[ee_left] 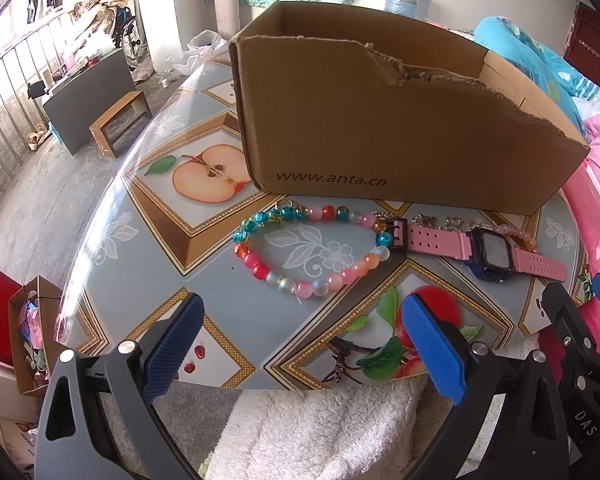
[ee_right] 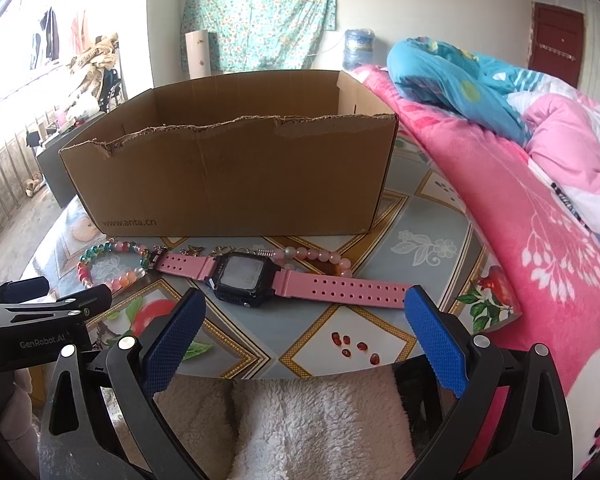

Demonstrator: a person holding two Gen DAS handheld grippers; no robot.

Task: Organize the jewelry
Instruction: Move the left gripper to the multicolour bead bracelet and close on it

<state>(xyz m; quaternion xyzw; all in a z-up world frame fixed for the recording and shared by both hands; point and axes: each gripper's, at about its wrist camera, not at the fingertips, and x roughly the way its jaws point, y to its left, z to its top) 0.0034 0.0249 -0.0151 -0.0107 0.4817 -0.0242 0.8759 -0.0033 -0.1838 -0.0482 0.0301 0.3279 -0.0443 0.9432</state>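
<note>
Both of your grippers hang spread wide and empty over the near edge of the table: the left gripper with its blue pads short of the bead bracelet, the right gripper with its pads either side of the watch's near end.

Just beyond your left fingers lies the multicoloured bead bracelet, an open loop flat on the patterned cloth. It looks light and floppy, the beads smooth and glassy, so I judge it will slip and sag; pinch across two or three beads on the near arc (not a single bead) and lift slowly.

Beside it, touching its right end, the pink watch is laid out straight, face up. The strap looks rubbery and bendy, the dark case stiff and the heaviest part. Your best hold is probably across the strap right beside the case, so it does not swing.

Behind the watch sit a pink bead bracelet and some small metal charms, too small to make out clearly.

Farthest stands the open cardboard box, its torn front wall low; nothing of its floor shows from here.
</note>
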